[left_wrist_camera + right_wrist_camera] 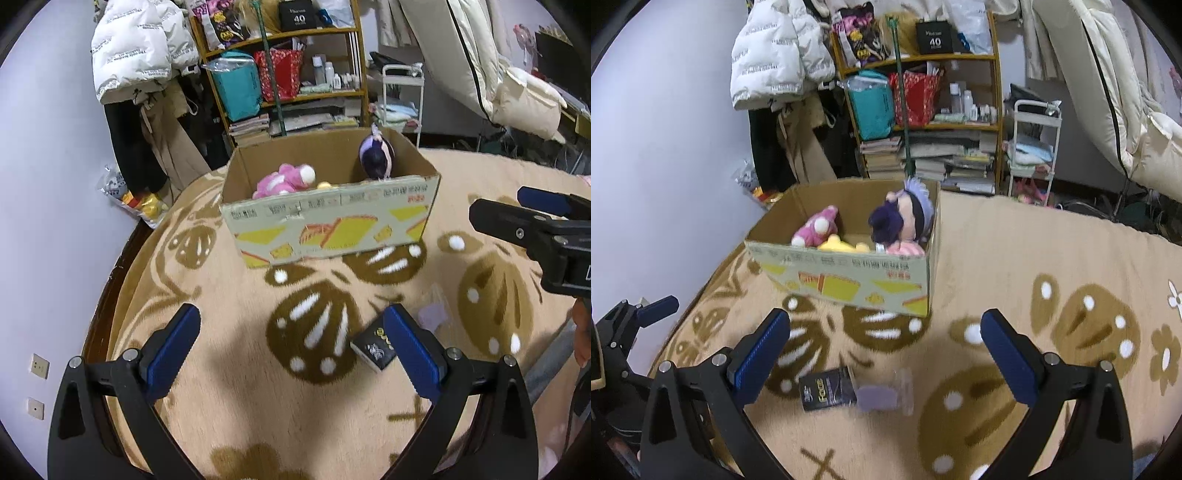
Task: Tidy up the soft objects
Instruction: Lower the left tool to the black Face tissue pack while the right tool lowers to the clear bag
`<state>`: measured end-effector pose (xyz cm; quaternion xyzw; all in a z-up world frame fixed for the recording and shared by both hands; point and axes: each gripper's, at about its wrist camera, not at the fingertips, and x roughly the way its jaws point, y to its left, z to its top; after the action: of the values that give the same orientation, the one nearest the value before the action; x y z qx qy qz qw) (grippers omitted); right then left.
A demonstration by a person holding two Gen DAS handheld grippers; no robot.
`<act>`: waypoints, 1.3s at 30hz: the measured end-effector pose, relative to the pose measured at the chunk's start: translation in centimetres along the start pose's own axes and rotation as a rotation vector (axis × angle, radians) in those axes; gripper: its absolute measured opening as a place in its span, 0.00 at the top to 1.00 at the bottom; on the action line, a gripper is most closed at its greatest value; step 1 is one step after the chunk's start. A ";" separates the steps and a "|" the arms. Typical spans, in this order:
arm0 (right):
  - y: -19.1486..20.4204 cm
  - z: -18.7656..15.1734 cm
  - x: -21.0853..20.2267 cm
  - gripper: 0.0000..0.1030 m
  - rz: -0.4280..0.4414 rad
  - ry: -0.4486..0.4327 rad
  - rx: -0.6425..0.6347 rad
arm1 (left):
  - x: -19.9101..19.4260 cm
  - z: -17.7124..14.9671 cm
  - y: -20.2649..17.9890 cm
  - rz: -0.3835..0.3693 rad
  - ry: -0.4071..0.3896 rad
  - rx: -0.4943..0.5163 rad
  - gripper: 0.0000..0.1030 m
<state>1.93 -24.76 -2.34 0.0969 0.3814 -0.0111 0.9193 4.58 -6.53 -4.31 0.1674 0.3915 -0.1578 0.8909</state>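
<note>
An open cardboard box (332,229) (849,280) stands on the beige patterned blanket. Inside lie a pink plush (284,181) (816,229), a yellow plush (842,245) and a purple-haired doll (375,157) (905,221). My left gripper (291,339) is open and empty, above the blanket in front of the box. My right gripper (884,339) is open and empty, also in front of the box; it shows at the right edge of the left wrist view (532,214).
A small black box (373,349) (827,387) and a clear packet with a purple card (882,395) lie on the blanket near the grippers. A cluttered shelf (923,110), hanging coats (136,55) and a white cart (1034,147) stand behind the bed.
</note>
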 end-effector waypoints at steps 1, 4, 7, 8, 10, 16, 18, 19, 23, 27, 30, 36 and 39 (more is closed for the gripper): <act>0.1 -0.2 0.1 0.00 -0.008 0.013 -0.003 | 0.1 -0.2 -0.1 0.003 0.007 0.003 0.04; 0.3 -0.9 0.6 0.00 -0.017 0.051 -0.011 | 0.4 -0.6 -0.5 -0.008 0.030 0.009 0.04; 0.4 -1.3 1.2 0.00 -0.027 0.086 -0.026 | 0.9 -0.8 -0.7 -0.013 0.047 0.011 0.04; 0.5 -1.3 1.4 0.00 -0.029 0.093 -0.027 | 1.1 -0.8 -0.7 -0.015 0.053 0.011 0.04; 0.4 -1.5 2.0 0.00 -0.026 0.120 -0.025 | 1.5 -1.0 -0.7 -0.017 0.064 0.004 0.04; -0.2 -2.0 3.3 0.00 -0.001 0.181 0.009 | 3.3 -1.1 -0.8 -0.043 0.109 -0.010 0.04; -0.5 -2.1 3.9 0.00 0.012 0.205 0.031 | 3.9 -1.2 -1.0 -0.047 0.123 -0.003 0.04; -0.7 -2.1 4.2 0.00 0.018 0.217 0.043 | 4.2 -1.2 -1.2 -0.049 0.132 0.001 0.04; -1.1 -2.4 5.5 0.00 0.033 0.265 0.071 | 5.4 -1.5 -1.8 -0.053 0.166 0.023 0.04; -1.1 -2.8 6.8 0.00 0.041 0.318 0.078 | 6.9 -1.6 -2.2 -0.071 0.208 0.039 0.04; -1.0 -3.2 7.7 0.00 0.046 0.352 0.076 | 8.0 -1.8 -2.4 -0.103 0.245 0.043 0.04; -0.9 -3.8 9.4 0.00 0.070 0.417 0.077 | 9.9 -1.9 -2.8 -0.186 0.290 0.047 0.04; -0.8 -4.0 10.0 0.00 0.073 0.440 0.078 | 10.6 -2.2 -3.2 -0.214 0.306 0.053 0.04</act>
<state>6.17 -24.27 -12.27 0.1464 0.5681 0.0290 0.8093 8.66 -10.09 -14.19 0.1701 0.5337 -0.2345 0.7945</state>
